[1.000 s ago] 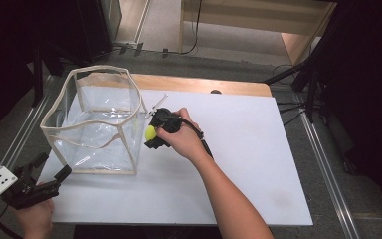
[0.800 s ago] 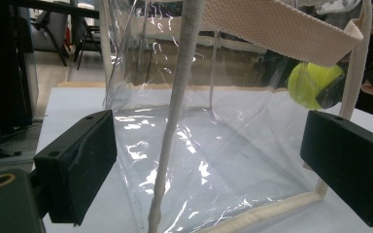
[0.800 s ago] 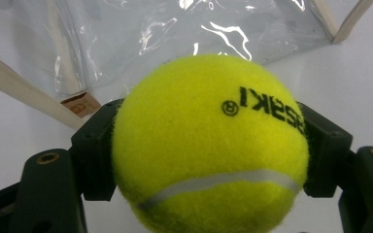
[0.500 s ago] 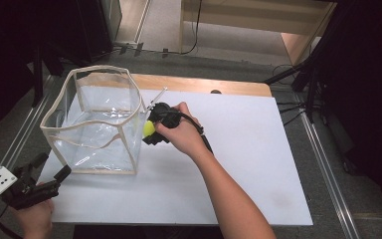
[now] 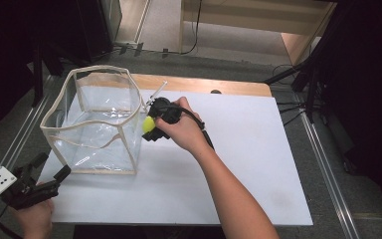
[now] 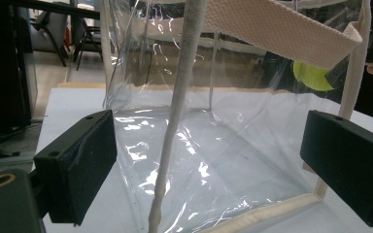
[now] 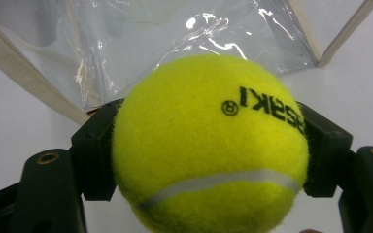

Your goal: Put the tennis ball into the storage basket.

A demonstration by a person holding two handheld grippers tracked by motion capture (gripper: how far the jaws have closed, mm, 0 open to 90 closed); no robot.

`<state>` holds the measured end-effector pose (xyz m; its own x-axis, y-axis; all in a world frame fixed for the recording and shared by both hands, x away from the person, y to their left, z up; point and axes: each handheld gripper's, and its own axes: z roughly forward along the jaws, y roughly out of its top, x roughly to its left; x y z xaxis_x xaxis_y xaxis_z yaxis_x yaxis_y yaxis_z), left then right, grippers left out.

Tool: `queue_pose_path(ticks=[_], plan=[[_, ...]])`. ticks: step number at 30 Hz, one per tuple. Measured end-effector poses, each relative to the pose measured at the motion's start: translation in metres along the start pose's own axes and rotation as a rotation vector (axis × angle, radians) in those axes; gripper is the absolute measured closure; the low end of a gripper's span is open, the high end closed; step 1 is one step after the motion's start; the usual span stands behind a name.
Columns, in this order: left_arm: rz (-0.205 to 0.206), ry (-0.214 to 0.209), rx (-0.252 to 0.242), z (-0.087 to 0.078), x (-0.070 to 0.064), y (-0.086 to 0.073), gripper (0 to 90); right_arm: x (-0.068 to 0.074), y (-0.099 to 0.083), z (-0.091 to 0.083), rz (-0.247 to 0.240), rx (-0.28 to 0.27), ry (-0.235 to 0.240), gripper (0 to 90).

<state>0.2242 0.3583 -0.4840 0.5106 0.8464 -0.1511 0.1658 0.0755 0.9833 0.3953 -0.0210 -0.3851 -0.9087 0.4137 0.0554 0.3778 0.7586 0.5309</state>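
On the white tabletop [image 5: 258, 164] stands one clear plastic bag [image 5: 97, 127], boxy, trimmed in cream webbing. One fuzzy yellow ball [image 7: 209, 145] sits clamped in the right gripper [image 5: 151, 124] beside the bag's rim. Left gripper [image 5: 54, 179], low at the corner, jaws wide apart, empty.

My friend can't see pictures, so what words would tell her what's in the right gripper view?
A bright yellow tennis ball with black lettering is squeezed between the black jaws of the right gripper. Behind it stands a clear plastic bag with cream cloth edging, on a white table.
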Motion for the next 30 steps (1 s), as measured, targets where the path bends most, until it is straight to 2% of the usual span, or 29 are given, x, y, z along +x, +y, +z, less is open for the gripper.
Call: queue_pose_path(ticks=[30], plan=[[0.009,-0.003,0.005,0.001,0.000,0.000,6.4,-0.001,0.020,-0.034,-0.029,0.001,0.018,23.7]])
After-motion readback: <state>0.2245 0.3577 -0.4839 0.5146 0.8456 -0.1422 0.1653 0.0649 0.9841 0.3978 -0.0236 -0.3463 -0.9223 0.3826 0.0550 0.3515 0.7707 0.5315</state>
